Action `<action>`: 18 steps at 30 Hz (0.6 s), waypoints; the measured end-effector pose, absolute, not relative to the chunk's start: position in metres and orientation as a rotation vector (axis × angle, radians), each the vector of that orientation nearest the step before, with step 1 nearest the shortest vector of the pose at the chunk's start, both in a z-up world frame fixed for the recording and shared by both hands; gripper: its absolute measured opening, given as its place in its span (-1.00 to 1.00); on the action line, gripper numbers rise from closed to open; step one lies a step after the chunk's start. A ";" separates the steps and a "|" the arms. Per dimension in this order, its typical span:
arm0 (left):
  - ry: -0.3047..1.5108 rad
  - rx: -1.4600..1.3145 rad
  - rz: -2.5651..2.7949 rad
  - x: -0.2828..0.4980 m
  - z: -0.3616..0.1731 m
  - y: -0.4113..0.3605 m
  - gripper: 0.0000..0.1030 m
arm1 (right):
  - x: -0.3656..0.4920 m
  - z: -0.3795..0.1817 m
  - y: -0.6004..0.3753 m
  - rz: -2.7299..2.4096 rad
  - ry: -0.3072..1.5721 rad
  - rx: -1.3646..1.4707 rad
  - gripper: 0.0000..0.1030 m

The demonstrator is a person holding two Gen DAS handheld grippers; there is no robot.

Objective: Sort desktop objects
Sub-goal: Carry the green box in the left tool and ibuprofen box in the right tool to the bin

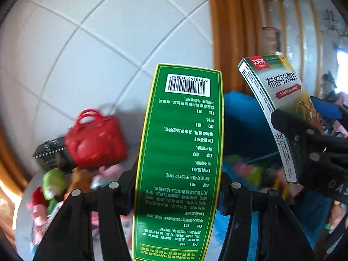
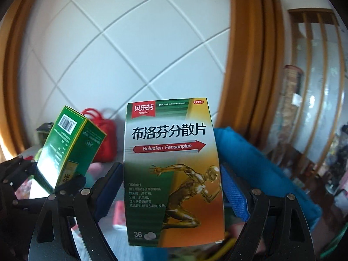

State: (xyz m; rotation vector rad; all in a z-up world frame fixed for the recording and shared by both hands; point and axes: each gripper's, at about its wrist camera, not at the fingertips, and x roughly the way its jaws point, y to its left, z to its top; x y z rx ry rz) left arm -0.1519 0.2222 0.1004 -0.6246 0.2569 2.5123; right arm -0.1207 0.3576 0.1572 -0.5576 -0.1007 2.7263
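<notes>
A tall green medicine box with a barcode near its top stands upright between the fingers of my left gripper, which is shut on its lower half. My right gripper is shut on a green and orange ibuprofen tablet box showing a golden running figure. Both boxes are held up in the air, side by side, in front of a white tiled wall. In the left wrist view the right gripper and its tablet box are at the right. The right wrist view has the left gripper and the green box at the left.
Below and behind the boxes a grey tabletop carries a small red handbag, a dark tin and several small toys. A blue fabric thing lies to the right. A wooden door frame rises behind it.
</notes>
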 end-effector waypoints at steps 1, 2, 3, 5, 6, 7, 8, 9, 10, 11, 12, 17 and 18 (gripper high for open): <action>0.249 -0.631 2.499 -0.151 0.104 0.234 0.06 | -0.116 0.160 0.367 2.709 -0.105 -0.553 0.71; 0.240 -0.629 2.484 -0.148 0.109 0.248 0.06 | -0.113 0.162 0.381 2.680 -0.112 -0.547 0.71; 0.234 -0.622 2.473 -0.146 0.110 0.257 0.06 | -0.111 0.163 0.390 2.665 -0.112 -0.547 0.71; 0.234 -0.608 2.457 -0.135 0.121 0.285 0.06 | -0.108 0.161 0.409 2.633 -0.103 -0.552 0.71; 0.234 -0.600 2.446 -0.132 0.123 0.295 0.06 | -0.106 0.160 0.421 2.616 -0.096 -0.557 0.71; 0.238 -0.594 2.431 -0.128 0.125 0.308 0.06 | -0.104 0.160 0.429 2.605 -0.091 -0.565 0.71; 0.243 -0.593 2.422 -0.127 0.125 0.317 0.06 | -0.095 0.165 0.441 2.593 -0.083 -0.571 0.71; 0.250 -0.589 2.412 -0.123 0.126 0.327 0.06 | -0.093 0.162 0.452 2.580 -0.074 -0.579 0.71; 0.254 -0.587 2.403 -0.120 0.128 0.337 0.06 | -0.093 0.158 0.458 2.575 -0.069 -0.585 0.71; 0.256 -0.591 2.391 -0.115 0.130 0.349 0.06 | -0.090 0.156 0.468 2.564 -0.059 -0.592 0.71; 0.255 -0.595 2.375 -0.111 0.131 0.358 0.06 | -0.083 0.155 0.477 2.559 -0.052 -0.595 0.71; 0.286 -0.674 2.319 -0.104 0.122 0.395 0.06 | -0.066 0.136 0.505 2.528 -0.024 -0.643 0.71; 0.293 -0.700 2.312 -0.103 0.119 0.401 0.06 | -0.066 0.132 0.508 2.523 -0.018 -0.653 0.70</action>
